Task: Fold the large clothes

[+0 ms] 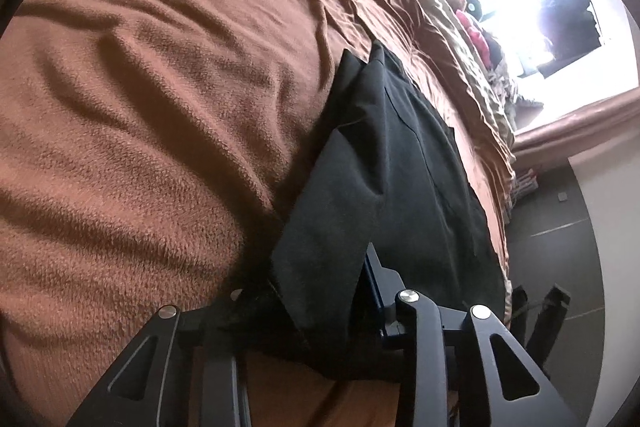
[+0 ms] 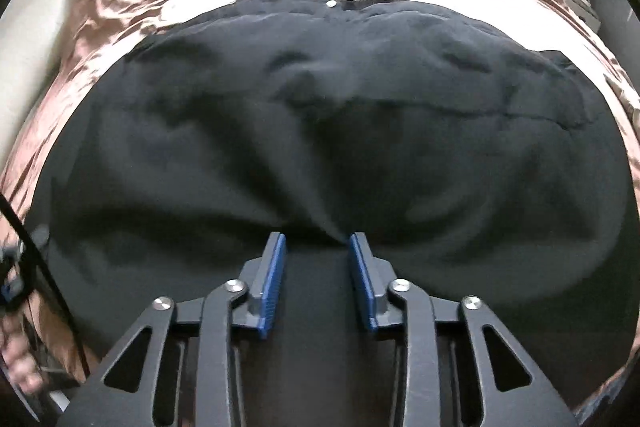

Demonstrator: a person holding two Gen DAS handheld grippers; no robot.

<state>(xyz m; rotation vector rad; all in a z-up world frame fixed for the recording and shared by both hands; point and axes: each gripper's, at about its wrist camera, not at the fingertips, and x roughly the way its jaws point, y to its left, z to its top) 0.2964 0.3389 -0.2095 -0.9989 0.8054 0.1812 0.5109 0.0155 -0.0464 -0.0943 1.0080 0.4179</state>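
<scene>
While the black cloth garment (image 2: 320, 115) lies spread on the brown fleece bedspread (image 1: 140, 107), we pinch its near hem: left gripper (image 1: 320, 291) seemingly clamped on cloth, right gripper (image 2: 317, 247) apart around a ridge; lift evenly.

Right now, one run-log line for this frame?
stage: gripping edge | item: black fabric garment on brown fleece blanket | left hand-held gripper: fabric between fingers | right hand-held gripper: fabric bunched between blue pads

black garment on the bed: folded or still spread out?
Mostly spread. The black garment lies wide across the brown blanket, wrinkled, button end showing at the far edge. Only the near edge is lifted, bunched at the right gripper.
</scene>
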